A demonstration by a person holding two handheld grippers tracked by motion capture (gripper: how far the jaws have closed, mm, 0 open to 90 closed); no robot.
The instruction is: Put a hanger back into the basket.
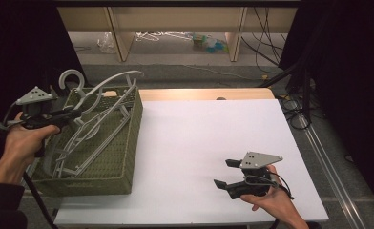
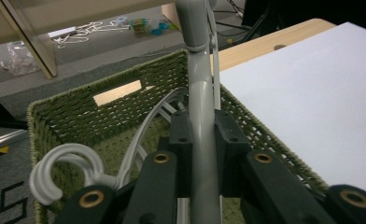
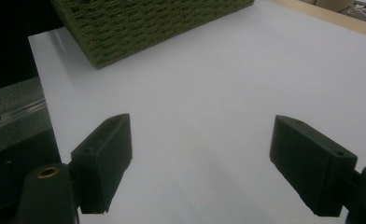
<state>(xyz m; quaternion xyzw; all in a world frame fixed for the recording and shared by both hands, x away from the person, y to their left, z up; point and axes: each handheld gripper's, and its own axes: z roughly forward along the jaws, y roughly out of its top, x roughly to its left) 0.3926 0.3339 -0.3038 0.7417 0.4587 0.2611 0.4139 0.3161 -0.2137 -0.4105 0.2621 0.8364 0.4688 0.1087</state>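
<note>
Hangers (image 1: 97,126) lie heaped in the green woven basket (image 1: 128,157) at the left of the high view, with hooks and arms rising above its rim. Left gripper (image 1: 73,114) sits over the basket's upper-left edge, jaws clamped on the grey shaft of one hanger (image 2: 202,140), which runs upward between the pads in the left gripper view. Right gripper (image 1: 225,174) rests at the lower right of the high view on the white sheet (image 1: 199,138), jaws spread wide with nothing between them. Basket's right wall borders the sheet; from there to the sheet's right edge the surface lies bare. Wooden table edge (image 1: 204,94) shows beyond the sheet's far side. No brand or label is readable; a partial black mark on the floor at lower left of the left gripper view cannot be made out.
</note>
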